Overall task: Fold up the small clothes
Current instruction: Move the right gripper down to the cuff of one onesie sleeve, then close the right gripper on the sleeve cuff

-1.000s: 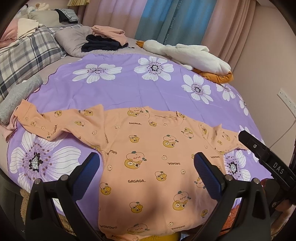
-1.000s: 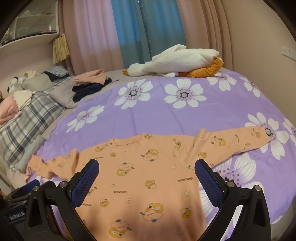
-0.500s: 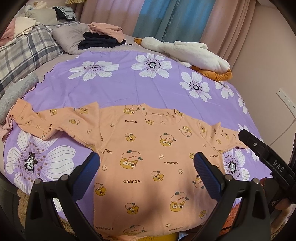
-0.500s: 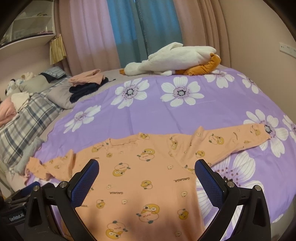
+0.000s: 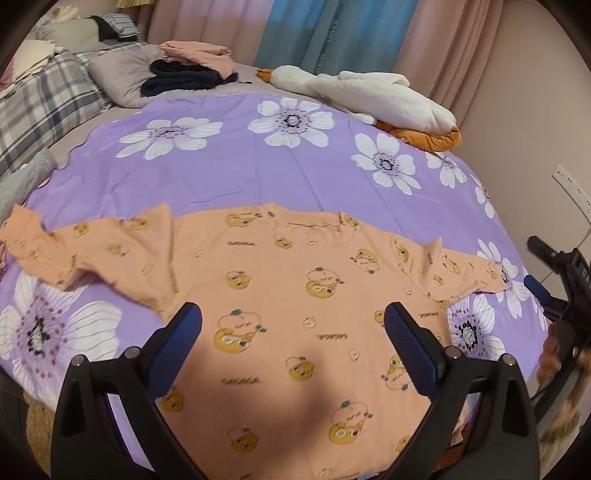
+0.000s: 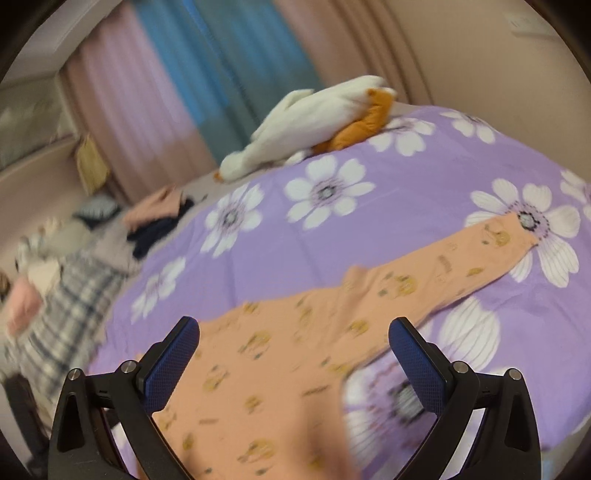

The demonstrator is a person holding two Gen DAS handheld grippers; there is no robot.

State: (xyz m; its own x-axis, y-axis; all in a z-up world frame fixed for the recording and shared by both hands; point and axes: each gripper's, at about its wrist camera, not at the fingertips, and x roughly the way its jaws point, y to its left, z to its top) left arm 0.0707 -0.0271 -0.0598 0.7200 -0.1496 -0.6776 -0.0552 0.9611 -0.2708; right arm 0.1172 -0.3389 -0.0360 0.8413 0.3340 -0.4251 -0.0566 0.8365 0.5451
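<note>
An orange long-sleeved top (image 5: pixel 295 295) lies flat, unfolded, on the purple flowered bedspread (image 5: pixel 258 166); the left gripper (image 5: pixel 291 328) hovers wide apart; the right gripper (image 6: pixel 293 343), also apart and empty, has swung toward the right sleeve (image 6: pixel 461 266), suggesting folding starts there.

A bedroom in a home. A bed (image 5: pixel 258 173) fills the view, covered by a purple sheet (image 5: pixel 221 177) printed with white flowers. In the left wrist view, a plaid blanket (image 5: pixel 40 107) and a grey pillow (image 5: pixel 118 77) lie at ten o'clock, folded clothes (image 5: pixel 188 70) at eleven, a white plush goose (image 5: pixel 369 92) at one. Pink and blue curtains (image 5: pixel 295 33) hang behind, and a wall socket (image 5: pixel 570 188) sits at three o'clock.
</note>
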